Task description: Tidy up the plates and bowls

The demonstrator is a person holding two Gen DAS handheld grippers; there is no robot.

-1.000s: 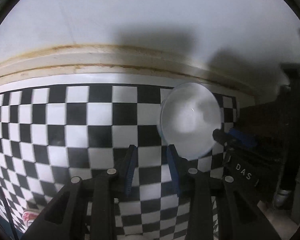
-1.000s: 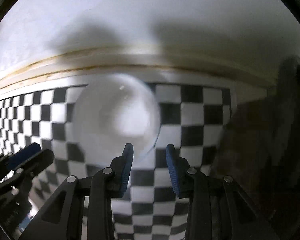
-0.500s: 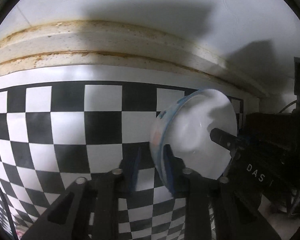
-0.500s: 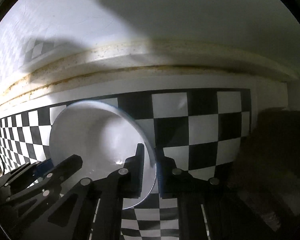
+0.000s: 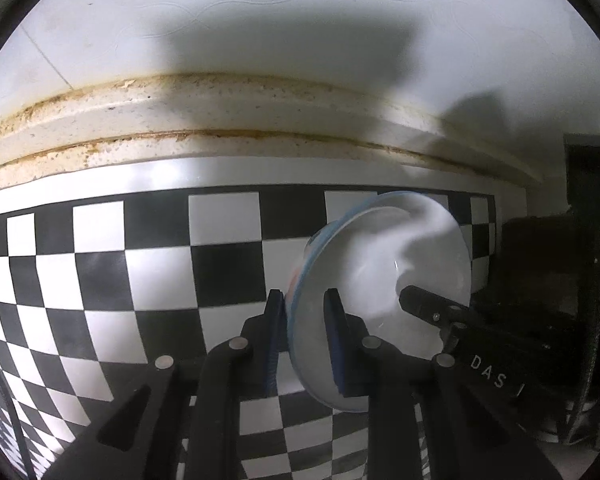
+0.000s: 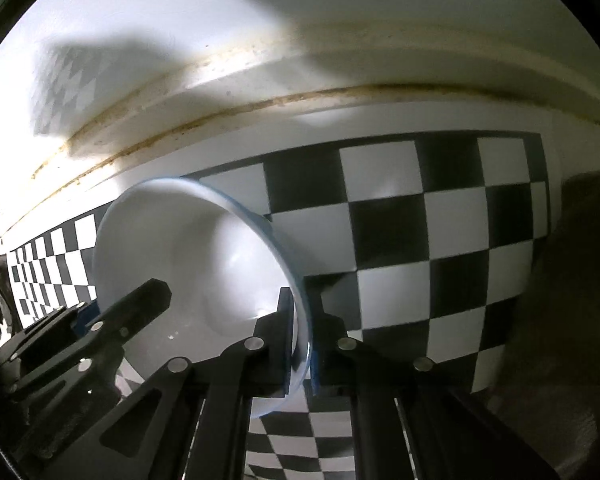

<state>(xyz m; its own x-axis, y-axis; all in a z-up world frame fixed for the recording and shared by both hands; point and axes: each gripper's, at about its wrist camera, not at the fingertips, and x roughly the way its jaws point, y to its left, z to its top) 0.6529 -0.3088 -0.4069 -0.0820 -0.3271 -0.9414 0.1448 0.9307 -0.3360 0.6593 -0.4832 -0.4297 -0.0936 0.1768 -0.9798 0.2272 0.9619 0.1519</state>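
Observation:
A white bowl with a thin blue rim is held between both grippers above the checkered surface. My left gripper straddles the bowl's left rim, one blue pad inside and one outside, closed on it. The bowl also shows in the right wrist view, where my right gripper is shut on its right rim. Each gripper shows in the other's view: the right one and the left one, both at the bowl's inside.
A black-and-white checkered mat covers the counter up to a stained cream ledge and white wall. A dark rack-like object stands at the right. A dark mass fills the right side of the right wrist view.
Both grippers moved forward onto the bowl and closed on opposite sides of its rim. The bowl, lying flat one second ago, now appears held between them, nearer the wall.

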